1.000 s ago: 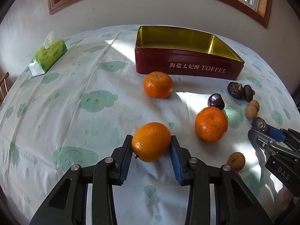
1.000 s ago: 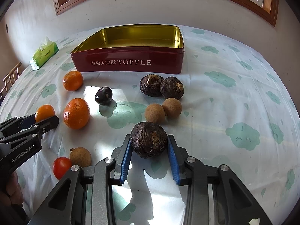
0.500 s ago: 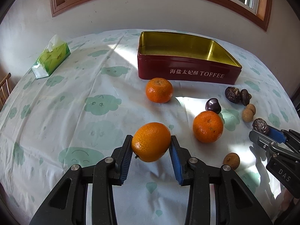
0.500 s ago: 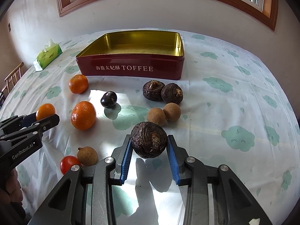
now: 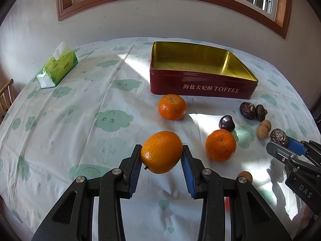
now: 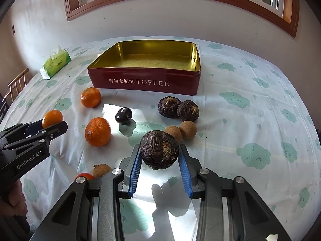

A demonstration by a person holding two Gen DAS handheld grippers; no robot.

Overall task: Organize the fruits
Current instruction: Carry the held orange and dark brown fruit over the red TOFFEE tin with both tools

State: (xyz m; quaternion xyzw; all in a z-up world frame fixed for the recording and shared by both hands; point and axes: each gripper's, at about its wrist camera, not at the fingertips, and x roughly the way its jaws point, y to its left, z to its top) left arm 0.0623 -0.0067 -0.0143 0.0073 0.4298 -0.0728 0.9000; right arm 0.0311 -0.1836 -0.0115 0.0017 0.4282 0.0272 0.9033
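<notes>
My left gripper [image 5: 161, 156] is shut on a tangerine [image 5: 161, 152] and holds it above the tablecloth. My right gripper [image 6: 159, 156] is shut on a dark wrinkled water chestnut [image 6: 159, 149], also lifted off the cloth. An open red toffee tin [image 5: 200, 84] [image 6: 144, 80] with a gold inside stands empty further back. Two more tangerines [image 5: 172, 107] [image 5: 220, 145] lie in front of it. Beside them are a dark cherry [image 6: 123, 115], two water chestnuts [image 6: 169, 107] and two longans [image 6: 187, 129].
A green tissue pack [image 5: 58, 68] lies far left on the cloud-print tablecloth [image 5: 80, 124]. Close to the grippers sit another longan [image 6: 101, 170] and a red tomato [image 6: 85, 175]. A wooden chair [image 6: 17, 84] stands past the table's left edge. A hand [image 6: 12, 200] holds the left gripper.
Both grippers have risen slightly with their fruit, so the table and the tin look a little farther away. Neither grip has changed.
</notes>
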